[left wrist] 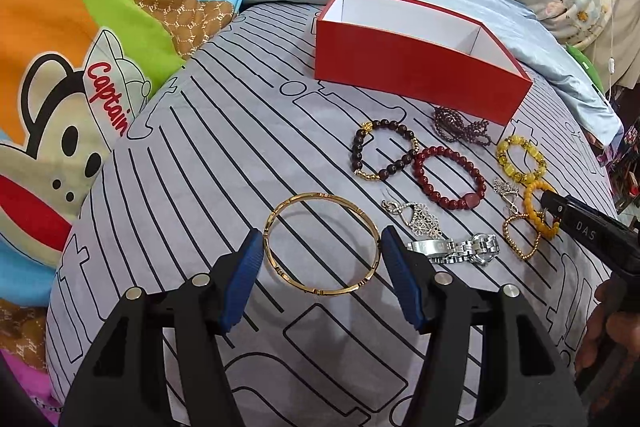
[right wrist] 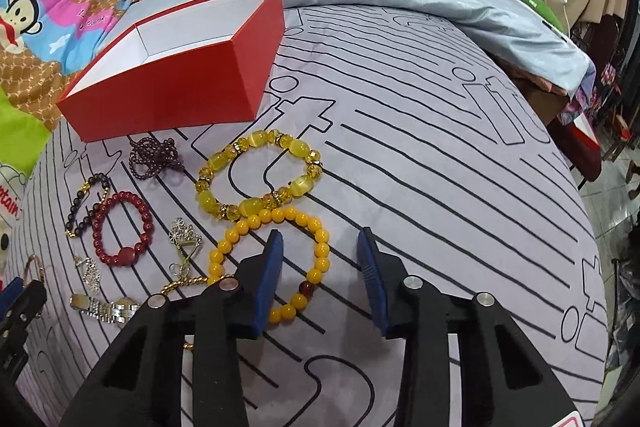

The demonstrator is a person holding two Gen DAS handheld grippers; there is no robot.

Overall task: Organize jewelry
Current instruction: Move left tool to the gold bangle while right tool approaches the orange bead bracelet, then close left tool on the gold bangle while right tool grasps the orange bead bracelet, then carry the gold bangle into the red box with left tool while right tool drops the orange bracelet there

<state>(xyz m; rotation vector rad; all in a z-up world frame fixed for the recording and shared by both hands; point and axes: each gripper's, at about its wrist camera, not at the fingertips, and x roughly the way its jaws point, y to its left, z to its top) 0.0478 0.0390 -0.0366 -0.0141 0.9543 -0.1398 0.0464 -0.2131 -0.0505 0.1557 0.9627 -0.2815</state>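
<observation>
A gold bangle (left wrist: 276, 215) lies on the grey striped bedspread (left wrist: 208, 147). My left gripper (left wrist: 322, 233) spans it, and both blue pads press its outer sides. In the right wrist view my right gripper (right wrist: 320, 239) straddles the right side of an orange bead bracelet (right wrist: 224, 247). One finger is inside the ring and one outside, and neither pad touches the beads. A red box (left wrist: 416, 83) with a white inside stands open behind the jewelry.
Between the box and the grippers lie a yellow crystal bracelet (right wrist: 256, 139), a red bead bracelet (left wrist: 420, 179), a dark bead bracelet (left wrist: 356, 151), a purple bead strand (left wrist: 456, 123), silver earrings (left wrist: 420, 217), a silver watch (left wrist: 472, 247) and a thin gold chain (left wrist: 520, 255). Cartoon bedding (left wrist: 80, 27) rises at the left.
</observation>
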